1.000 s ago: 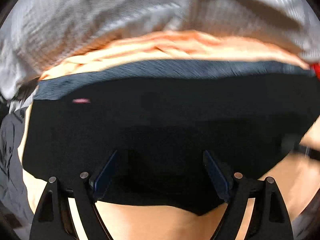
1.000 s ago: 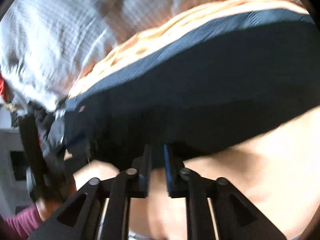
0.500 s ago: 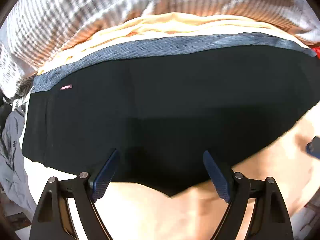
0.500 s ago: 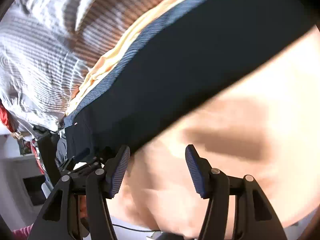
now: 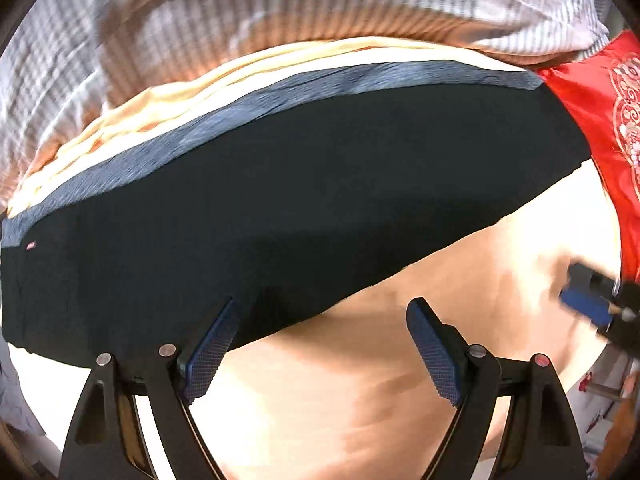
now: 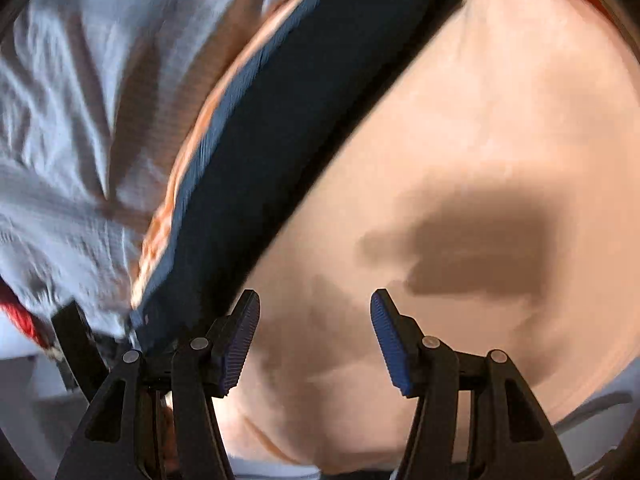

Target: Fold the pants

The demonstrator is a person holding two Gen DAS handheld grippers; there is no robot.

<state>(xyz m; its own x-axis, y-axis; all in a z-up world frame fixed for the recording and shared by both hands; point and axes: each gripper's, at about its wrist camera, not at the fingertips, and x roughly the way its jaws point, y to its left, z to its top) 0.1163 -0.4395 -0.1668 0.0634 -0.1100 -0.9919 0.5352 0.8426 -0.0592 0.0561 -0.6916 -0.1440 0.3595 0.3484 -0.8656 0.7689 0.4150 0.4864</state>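
Observation:
The dark pants (image 5: pixel 300 184) lie flat as a long folded band on the peach sheet (image 5: pixel 340 400), with a blue-grey ribbed strip (image 5: pixel 240 112) along their far edge. My left gripper (image 5: pixel 323 304) hangs open above their near edge; its left finger is over the cloth and its right finger over the sheet, nothing between the pads. My right gripper (image 6: pixel 315 294) is open too, over bare peach sheet (image 6: pixel 480 120), with the pants (image 6: pixel 288 136) running diagonally to its upper left. From the left wrist, the right gripper (image 5: pixel 592 304) shows blurred at the right edge.
A striped grey-white duvet (image 5: pixel 200 20) is bunched up behind the pants, also seen in the right wrist view (image 6: pixel 80 120). A red embroidered cloth (image 5: pixel 600 100) lies at the pants' right end. The gripper's shadow (image 6: pixel 480 248) falls on the sheet.
The right gripper was shut at the pants' near edge, then opened and drew away over the sheet, rolling. The left gripper stayed open and slid off the pants toward their near edge.

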